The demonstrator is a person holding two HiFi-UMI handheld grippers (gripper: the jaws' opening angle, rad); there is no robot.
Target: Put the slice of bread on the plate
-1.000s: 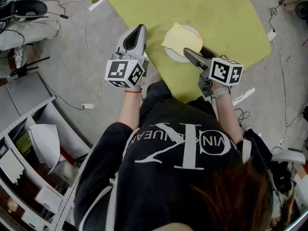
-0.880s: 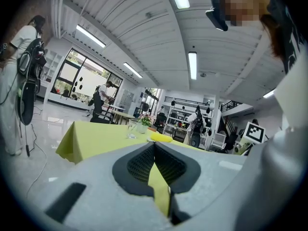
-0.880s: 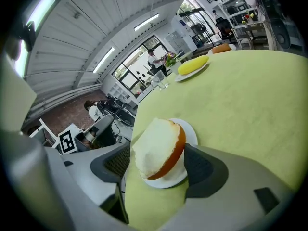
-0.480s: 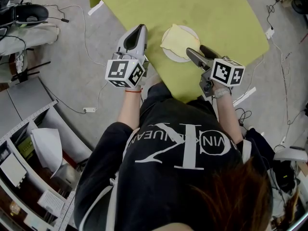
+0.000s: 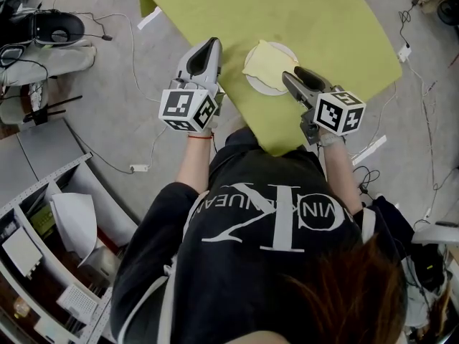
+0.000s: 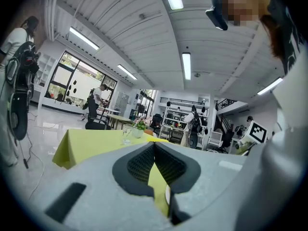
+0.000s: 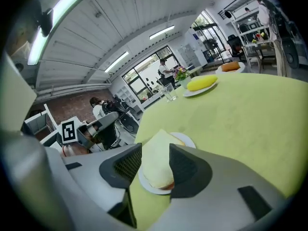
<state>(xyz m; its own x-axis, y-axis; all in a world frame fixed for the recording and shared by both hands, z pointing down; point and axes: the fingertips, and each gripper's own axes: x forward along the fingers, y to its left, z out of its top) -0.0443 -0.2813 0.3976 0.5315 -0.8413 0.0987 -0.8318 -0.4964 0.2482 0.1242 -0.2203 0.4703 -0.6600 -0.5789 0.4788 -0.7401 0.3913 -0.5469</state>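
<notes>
Bread [image 5: 267, 63] lies on plate [image 5: 258, 86] near the table's [image 5: 337, 27] near edge, task apparently done; right gripper [image 5: 292, 77] jaws, just closing, stand apart and empty; left gripper [image 5: 212, 43] jaws together.

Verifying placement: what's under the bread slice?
A white plate sits under the bread slice, on the green tablecloth. Only the plate's rim shows. Its middle is covered by the bread, so anything else there can't be seen.
</notes>
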